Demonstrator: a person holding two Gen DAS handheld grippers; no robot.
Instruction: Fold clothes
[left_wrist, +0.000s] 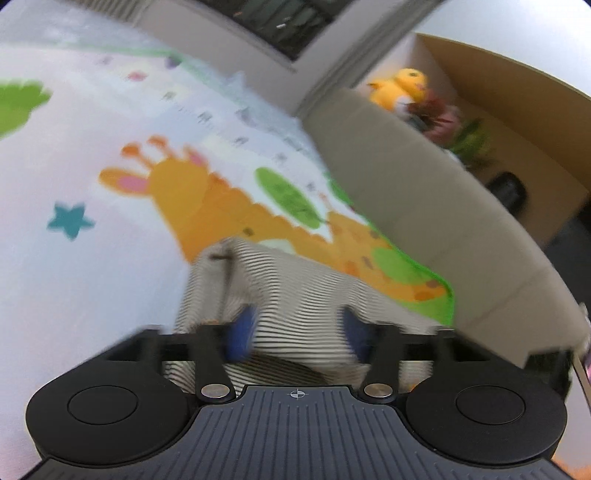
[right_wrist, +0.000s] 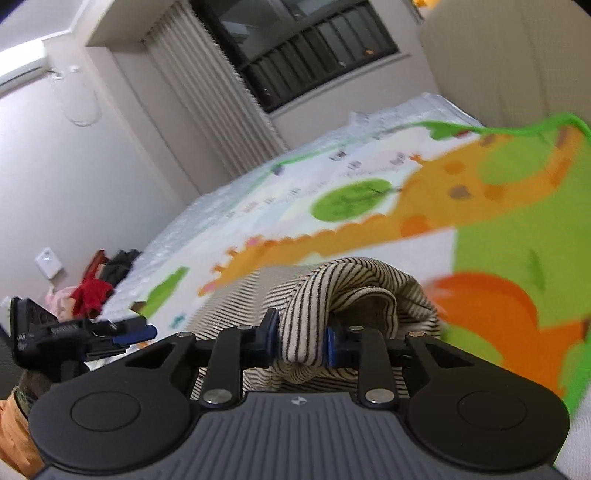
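Giraffe-print play mat (right_wrist: 369, 206) underlies the striped garment (right_wrist: 354, 295): right tongs (right_wrist: 301, 345) clamp a bunched fold, left tongs (left_wrist: 295, 332) gape apart over it; folding looks barely begun.

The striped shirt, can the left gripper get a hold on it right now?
Probably yes. The left gripper is open, with the striped shirt between its fingers and nothing in the way. The view is blurred, so contact is unclear. The right gripper already pinches a fold.

Striped garment (right_wrist: 343, 291): cream knit with thin black stripes, bunched in rolled fold at one end, remainder lying flat on play mat (right_wrist: 369, 206).
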